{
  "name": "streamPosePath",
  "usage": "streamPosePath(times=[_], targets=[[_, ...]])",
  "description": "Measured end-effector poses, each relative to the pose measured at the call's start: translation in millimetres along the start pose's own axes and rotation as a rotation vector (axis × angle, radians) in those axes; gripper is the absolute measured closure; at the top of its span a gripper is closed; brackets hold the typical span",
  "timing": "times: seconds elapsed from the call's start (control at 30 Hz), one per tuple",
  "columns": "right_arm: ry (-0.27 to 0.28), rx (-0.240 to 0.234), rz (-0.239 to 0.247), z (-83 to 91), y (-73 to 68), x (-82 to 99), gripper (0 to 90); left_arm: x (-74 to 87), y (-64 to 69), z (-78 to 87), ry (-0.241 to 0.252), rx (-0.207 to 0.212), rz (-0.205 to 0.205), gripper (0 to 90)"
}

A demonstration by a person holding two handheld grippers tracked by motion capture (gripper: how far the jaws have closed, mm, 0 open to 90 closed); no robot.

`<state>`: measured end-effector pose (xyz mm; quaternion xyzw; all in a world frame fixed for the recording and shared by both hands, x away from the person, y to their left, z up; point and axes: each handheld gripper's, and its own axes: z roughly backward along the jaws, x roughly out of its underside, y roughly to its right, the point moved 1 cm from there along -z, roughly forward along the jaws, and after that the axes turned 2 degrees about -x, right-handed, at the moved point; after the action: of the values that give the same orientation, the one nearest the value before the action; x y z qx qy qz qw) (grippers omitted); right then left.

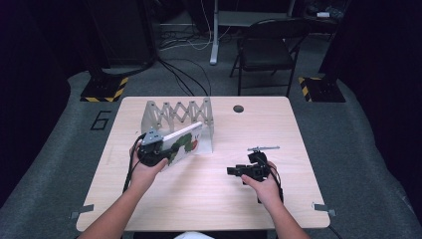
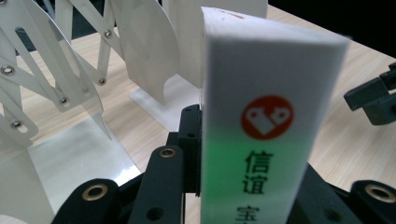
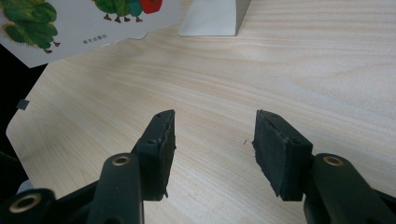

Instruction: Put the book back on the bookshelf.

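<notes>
Just in front of the white folding rack, I hold the picture book clamped by its spine in my left claw, angled to slot in, while my right claw waits apart over the bench.

Looks like a lab or recording studio, not a home. Lone wooden table on grey carpet, black curtains around, hazard-striped stand bases, loose cables on the floor. Folding chair behind, number 6 taped to the floor.
</notes>
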<state>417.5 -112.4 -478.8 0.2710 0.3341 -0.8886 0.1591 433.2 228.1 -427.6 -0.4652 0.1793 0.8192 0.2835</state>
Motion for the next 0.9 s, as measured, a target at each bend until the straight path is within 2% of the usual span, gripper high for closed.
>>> streamPosePath(times=[0.33,0.8,0.9], targets=[[0.003,0.002,0.001,1.4,1.1,-0.1,48.4,-2.7,-6.5,-9.0,0.016,0.004,0.041,75.5],[0.002,0.003,0.001,1.3,0.8,-0.1,48.4,0.7,-6.8,-8.0,0.016,-0.031,0.041,75.5],[0.002,0.003,0.001,1.5,1.4,-0.1,48.4,1.0,-6.5,-5.3,0.014,-0.026,0.039,75.5]])
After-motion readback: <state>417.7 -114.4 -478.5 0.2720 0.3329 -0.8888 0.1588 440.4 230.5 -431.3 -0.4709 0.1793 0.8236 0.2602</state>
